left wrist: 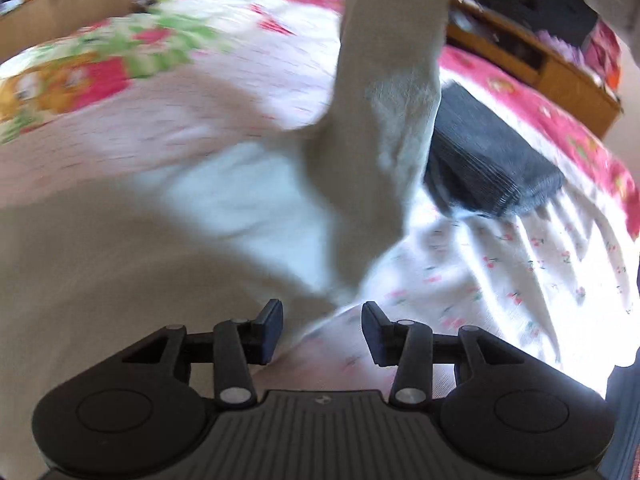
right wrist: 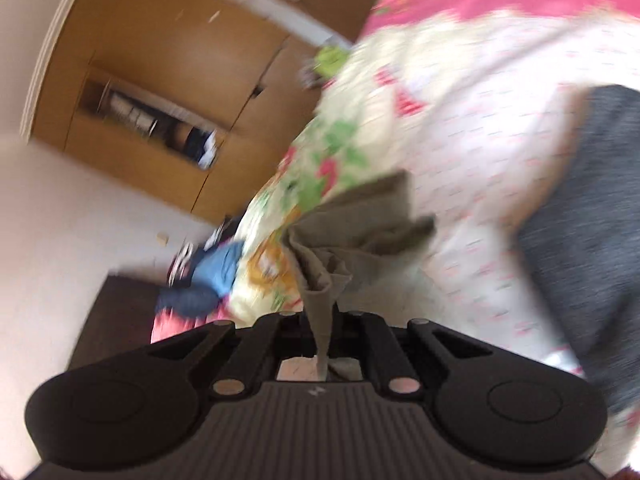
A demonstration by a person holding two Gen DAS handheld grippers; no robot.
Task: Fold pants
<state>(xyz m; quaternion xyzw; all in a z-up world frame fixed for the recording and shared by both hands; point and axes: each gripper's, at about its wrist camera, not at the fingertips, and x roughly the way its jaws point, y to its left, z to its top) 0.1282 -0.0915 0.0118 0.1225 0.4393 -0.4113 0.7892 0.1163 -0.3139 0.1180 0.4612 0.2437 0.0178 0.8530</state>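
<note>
The beige pants (left wrist: 100,260) lie spread over the bed at the left of the left wrist view, and one leg (left wrist: 384,80) is pulled up taut toward the top of the picture. My left gripper (left wrist: 322,312) stands open just above the pants' edge; a fold of cloth runs between its fingers, but the pads (left wrist: 270,328) do not press on it. In the right wrist view my right gripper (right wrist: 322,316) is shut on a bunched end of the pants (right wrist: 352,236), which sticks out past the fingers, lifted above the bed. Both views are blurred.
A folded dark grey garment (left wrist: 488,160) lies on the flowered bed sheet (left wrist: 520,280) to the right; it also shows at the right wrist view's edge (right wrist: 592,240). A wooden shelf (left wrist: 540,60) borders the bed. A wooden wardrobe (right wrist: 160,80) and a heap of clothes (right wrist: 208,276) stand beyond.
</note>
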